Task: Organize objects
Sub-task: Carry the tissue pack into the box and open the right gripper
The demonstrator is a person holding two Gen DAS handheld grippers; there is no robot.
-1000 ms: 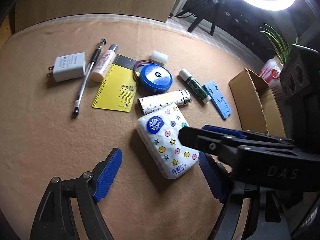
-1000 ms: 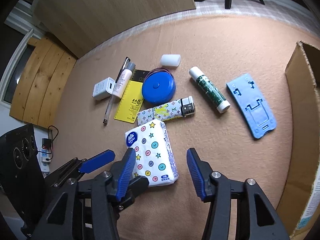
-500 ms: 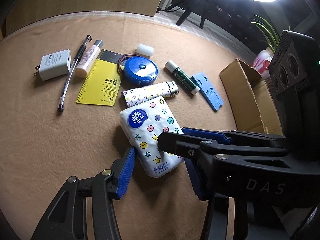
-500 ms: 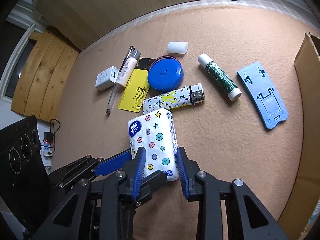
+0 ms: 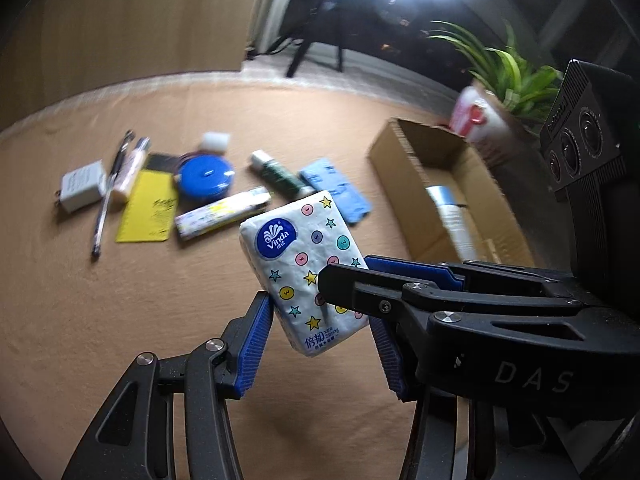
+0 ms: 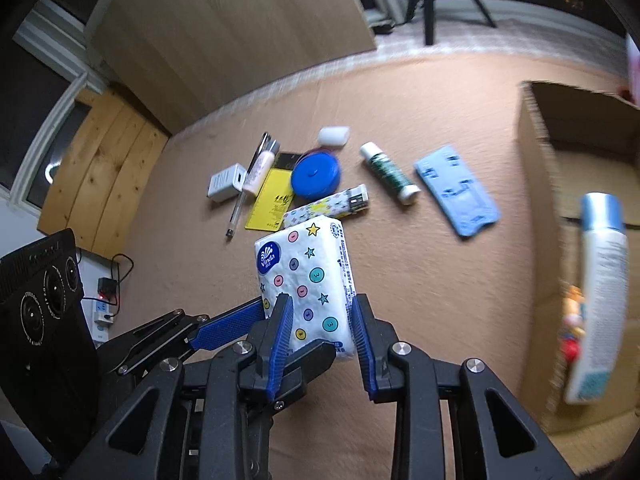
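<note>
The right gripper is clenched on the lower end of the tissue pack, one blue pad pressed to each long side. The pack, white with coloured dots, stars and a blue Vinda badge, hangs clear of the tan table cloth; in the left wrist view a soft shadow lies on the cloth beneath it. The left gripper is released, its jaws spread wider than the pack. They straddle the same lower end, the left-hand pad looks to brush the pack's edge, and the other pad stands apart from it. Just beyond the pack's top edge lies a patterned lighter. Past it are a round blue tape measure and, further left, a yellow ruler card. Left of the card, and well apart from the pack, lie a pen, a pale small tube and a white charger. Farthest beyond the pack is a white block. Beyond the pack and to its right lie a green glue stick and a light blue phone stand. Far right of the pack stands an open cardboard box with a white blue-capped bottle inside; the other contents are too blurred to tell.
</note>
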